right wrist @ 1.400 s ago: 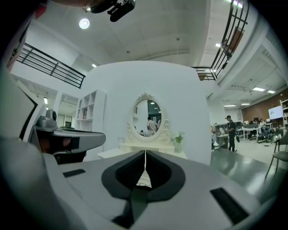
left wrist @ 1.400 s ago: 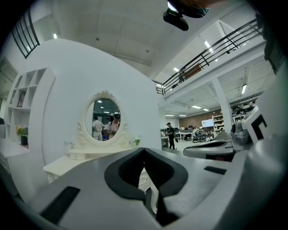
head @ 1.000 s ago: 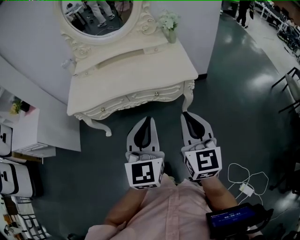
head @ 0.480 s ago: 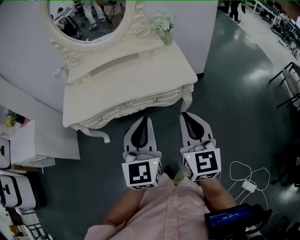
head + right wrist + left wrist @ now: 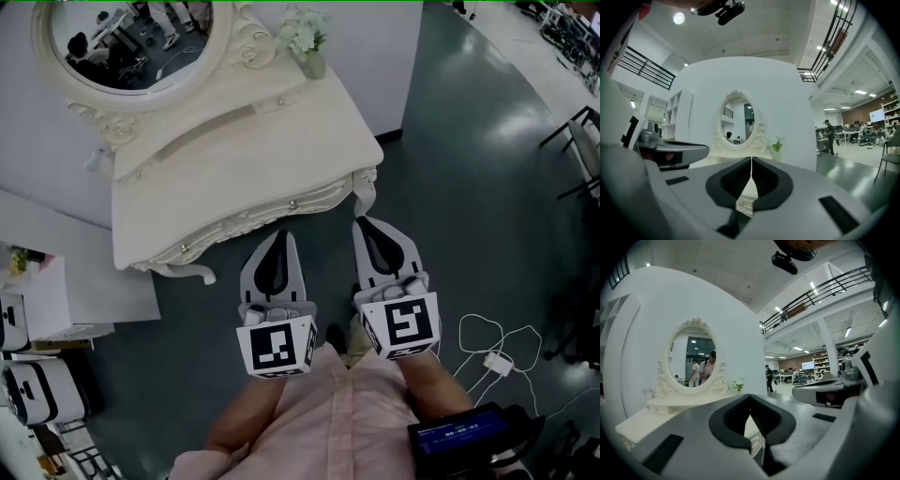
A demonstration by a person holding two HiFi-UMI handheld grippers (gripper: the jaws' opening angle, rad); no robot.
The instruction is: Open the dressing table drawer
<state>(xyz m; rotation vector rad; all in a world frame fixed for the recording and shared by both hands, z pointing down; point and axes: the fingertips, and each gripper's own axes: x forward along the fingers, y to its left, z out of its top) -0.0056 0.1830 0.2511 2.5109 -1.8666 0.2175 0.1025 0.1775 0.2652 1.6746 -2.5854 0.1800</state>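
Note:
A cream dressing table (image 5: 234,141) with an oval mirror (image 5: 127,42) stands against a white wall. Its carved drawer front (image 5: 239,223) is closed and has a small knob (image 5: 293,203) near the right and another knob (image 5: 184,246) at the left. My left gripper (image 5: 284,234) is shut and empty, its tip just short of the drawer front, between the knobs. My right gripper (image 5: 362,223) is shut and empty, beside the table's front right leg (image 5: 366,192). In the right gripper view the shut gripper (image 5: 751,159) points at the mirror (image 5: 740,122), and a knob (image 5: 741,203) shows below the tips. The left gripper (image 5: 750,395) shows its tips touching.
A vase of flowers (image 5: 305,42) stands on the table's back right corner. White cabinets (image 5: 56,291) stand to the left. A white cable with a plug (image 5: 497,361) lies on the dark floor at the right. A black chair frame (image 5: 581,150) is at the far right.
Both grippers have moved forward together toward the drawer front, and the table now sits further left and lower in the head view. Both stay shut.

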